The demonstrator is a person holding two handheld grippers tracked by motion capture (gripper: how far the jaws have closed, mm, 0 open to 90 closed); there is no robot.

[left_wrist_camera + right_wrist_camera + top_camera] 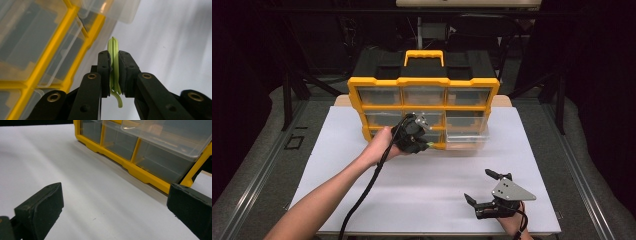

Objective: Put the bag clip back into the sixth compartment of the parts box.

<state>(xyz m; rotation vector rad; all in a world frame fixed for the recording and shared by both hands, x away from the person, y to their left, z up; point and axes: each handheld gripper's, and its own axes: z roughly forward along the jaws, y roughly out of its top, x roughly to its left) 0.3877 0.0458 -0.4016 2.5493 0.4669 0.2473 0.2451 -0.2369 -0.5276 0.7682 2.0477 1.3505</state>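
A yellow and black drawer cabinet (424, 90) with clear drawers stands at the back of the white board (362, 190). Its bottom right drawer (468, 139) is pulled out. My left gripper (426, 144) hovers in front of the cabinet's lower middle, shut on a thin light-green ring-shaped piece (114, 52) that stands upright between the pads and sticks out above them. The cabinet's yellow frame (75, 60) runs to the left in the left gripper view. My right gripper (484, 187) rests low near the board's front right, open, with nothing between its fingers (40, 212).
The pulled-out clear drawer (162, 135) overhangs the board in the right gripper view, above the yellow frame (140, 173). Dark floor and black stand legs (287, 95) surround the table. Bare white board lies between the two grippers.
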